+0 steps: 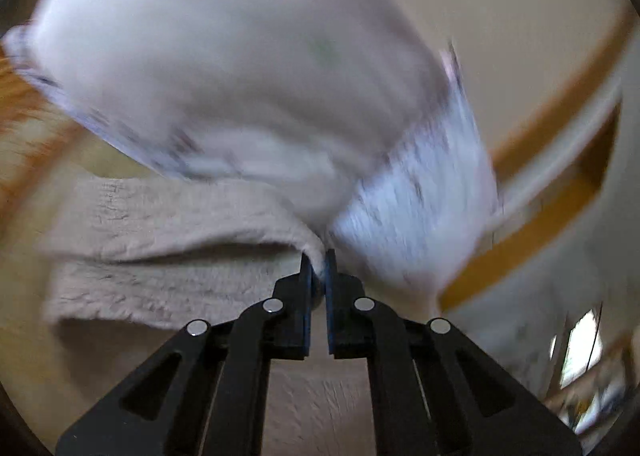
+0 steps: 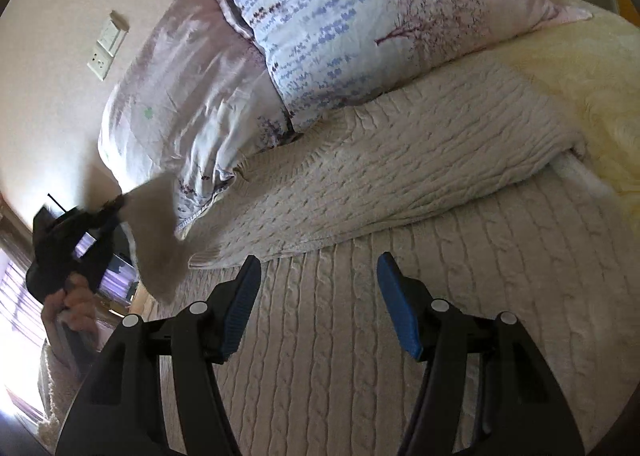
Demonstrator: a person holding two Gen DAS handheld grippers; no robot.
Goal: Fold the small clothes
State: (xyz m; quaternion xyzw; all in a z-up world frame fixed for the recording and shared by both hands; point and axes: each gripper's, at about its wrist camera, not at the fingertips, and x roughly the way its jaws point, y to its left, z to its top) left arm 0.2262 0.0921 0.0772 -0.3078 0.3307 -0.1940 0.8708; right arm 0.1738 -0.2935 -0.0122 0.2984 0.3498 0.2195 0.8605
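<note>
A cream cable-knit sweater (image 2: pixel 400 160) lies across a bed, its long axis running from the lower left up toward the right in the right wrist view, one end against two floral pillows (image 2: pixel 360 16). The left gripper (image 1: pixel 319 268) is clamped on a fold of the knit, lifting a sleeve (image 2: pixel 158 232) clear of the bed at the left edge. The right gripper (image 2: pixel 316 296) hovers over the knit, jaws apart and empty. Motion blur smears the left wrist view; the sweater's far end is hidden behind the pillows.
</note>
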